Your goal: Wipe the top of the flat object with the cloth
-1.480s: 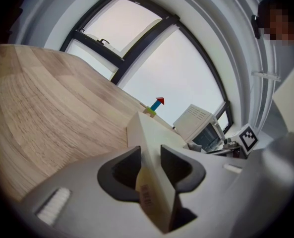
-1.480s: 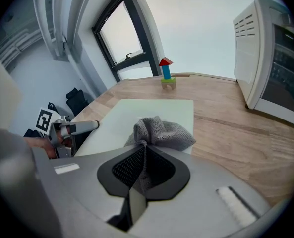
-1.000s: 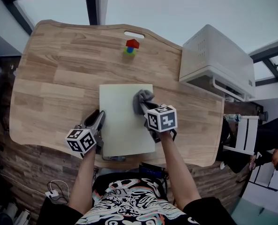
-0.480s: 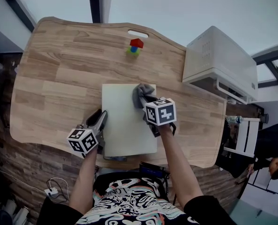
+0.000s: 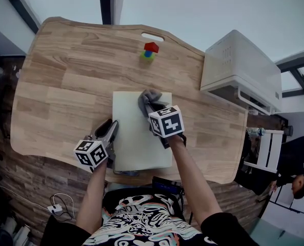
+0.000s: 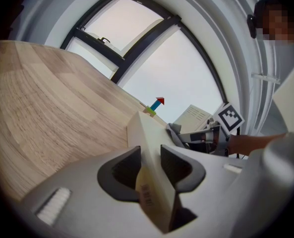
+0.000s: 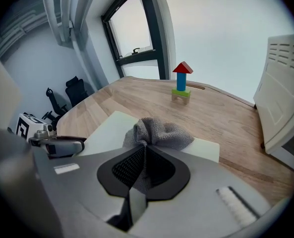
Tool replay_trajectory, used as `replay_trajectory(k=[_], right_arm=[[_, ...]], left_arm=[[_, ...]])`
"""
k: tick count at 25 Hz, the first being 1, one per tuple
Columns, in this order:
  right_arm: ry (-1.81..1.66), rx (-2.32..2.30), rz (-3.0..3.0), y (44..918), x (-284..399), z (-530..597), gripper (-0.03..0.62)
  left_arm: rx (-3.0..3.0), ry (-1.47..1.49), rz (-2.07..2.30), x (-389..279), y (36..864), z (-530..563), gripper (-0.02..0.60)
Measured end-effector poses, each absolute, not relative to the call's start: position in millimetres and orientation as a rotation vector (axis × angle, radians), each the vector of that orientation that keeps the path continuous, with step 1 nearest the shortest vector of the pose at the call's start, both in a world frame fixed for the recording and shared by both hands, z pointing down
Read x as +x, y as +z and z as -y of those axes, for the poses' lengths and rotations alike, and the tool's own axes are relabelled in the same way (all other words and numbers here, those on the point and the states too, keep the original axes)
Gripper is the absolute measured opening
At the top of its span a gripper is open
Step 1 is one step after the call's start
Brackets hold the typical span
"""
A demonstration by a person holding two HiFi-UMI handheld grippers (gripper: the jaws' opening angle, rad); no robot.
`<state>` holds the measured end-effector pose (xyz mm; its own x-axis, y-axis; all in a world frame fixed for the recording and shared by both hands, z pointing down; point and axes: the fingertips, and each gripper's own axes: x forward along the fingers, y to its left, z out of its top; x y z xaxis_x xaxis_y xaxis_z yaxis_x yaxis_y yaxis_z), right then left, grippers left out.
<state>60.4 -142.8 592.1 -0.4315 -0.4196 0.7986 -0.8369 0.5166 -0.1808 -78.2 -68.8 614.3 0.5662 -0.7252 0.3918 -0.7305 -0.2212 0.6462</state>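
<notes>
Cloth, grey and bunched, is clamped between the jaws of the right gripper. Its loose wad is pressed onto the far end of the pale flat board, toward the right side. Holding it by a pinched fold leaves a soft pad beyond the jaws, so fabric rather than plastic meets the surface. The left gripper has its jaws closed on the board's left edge. That grip seems meant to pin the board so wiping strokes cannot slide it across the wooden table. The board lies flat mid-table, its near end close to the table's front edge. 1 small tower of coloured blocks stands well beyond it, clear of the strokes. Most of the board's top lies between the cloth and the person, so I judge there is plenty left to wipe.
</notes>
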Motion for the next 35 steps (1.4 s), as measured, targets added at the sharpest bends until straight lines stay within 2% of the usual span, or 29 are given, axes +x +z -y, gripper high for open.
replay_trajectory(k=[16, 35], right_arm=[[0.713, 0.879, 2.085, 597, 30, 75, 0.009], [0.761, 0.86, 2.101, 598, 31, 20, 0.009]], left_arm=[[1.962, 0.009, 1.161, -78, 617, 70, 0.183], [1.969, 0.04, 1.181, -77, 615, 72, 0.183]])
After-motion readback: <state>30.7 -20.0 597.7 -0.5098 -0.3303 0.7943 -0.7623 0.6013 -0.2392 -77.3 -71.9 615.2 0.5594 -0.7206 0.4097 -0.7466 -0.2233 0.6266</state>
